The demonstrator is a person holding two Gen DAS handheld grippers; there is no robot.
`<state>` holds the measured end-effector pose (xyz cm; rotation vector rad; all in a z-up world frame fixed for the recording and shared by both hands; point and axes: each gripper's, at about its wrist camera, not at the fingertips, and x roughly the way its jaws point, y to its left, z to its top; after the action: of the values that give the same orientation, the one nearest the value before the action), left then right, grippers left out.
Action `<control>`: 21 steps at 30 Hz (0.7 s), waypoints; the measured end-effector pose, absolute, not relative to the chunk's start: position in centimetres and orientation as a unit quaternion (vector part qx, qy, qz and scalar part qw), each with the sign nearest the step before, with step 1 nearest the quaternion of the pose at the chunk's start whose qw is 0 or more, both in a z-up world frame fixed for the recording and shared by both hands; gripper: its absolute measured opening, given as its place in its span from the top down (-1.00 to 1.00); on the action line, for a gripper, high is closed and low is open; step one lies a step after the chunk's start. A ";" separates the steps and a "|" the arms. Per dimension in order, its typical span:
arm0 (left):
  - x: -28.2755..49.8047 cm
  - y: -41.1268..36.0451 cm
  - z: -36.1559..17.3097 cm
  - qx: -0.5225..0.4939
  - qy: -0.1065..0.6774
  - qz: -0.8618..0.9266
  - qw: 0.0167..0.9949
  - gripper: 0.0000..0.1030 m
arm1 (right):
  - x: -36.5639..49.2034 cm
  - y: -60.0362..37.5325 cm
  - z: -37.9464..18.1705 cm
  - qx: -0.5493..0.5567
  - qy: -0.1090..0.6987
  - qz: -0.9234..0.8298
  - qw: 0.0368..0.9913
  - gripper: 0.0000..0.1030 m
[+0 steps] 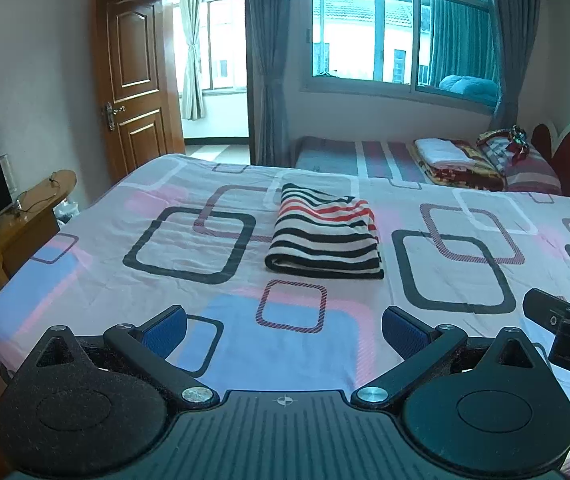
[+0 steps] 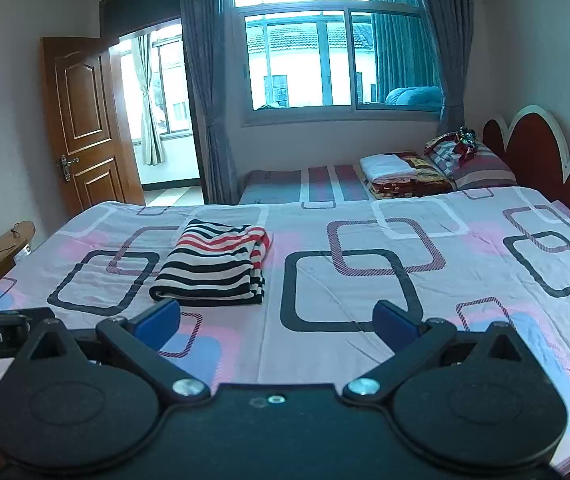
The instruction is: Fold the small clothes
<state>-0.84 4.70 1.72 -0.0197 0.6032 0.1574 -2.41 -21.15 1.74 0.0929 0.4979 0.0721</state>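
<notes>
Through the left wrist view I am holding my left gripper [image 1: 284,326] released and empty, back from the striped garment [image 1: 325,232], which is lying folded mid-bedsheet [image 1: 85,280], so folding looks finished. The right wrist view shows my right gripper [image 2: 277,320] released too, and the garment's [image 2: 213,264] layered right edge.

A patterned bed [image 1: 465,280] carries one folded striped garment [image 1: 325,232].
</notes>
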 end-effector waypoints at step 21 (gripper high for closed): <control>-0.4 4.2 1.6 -0.001 0.299 0.074 0.951 -1.00 | -2.1 -20.9 1.5 0.044 0.253 0.037 0.966 -0.99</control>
<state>-0.39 4.22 1.55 -0.0014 0.6085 0.1498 -2.11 -20.91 1.45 0.0900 0.5114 0.0746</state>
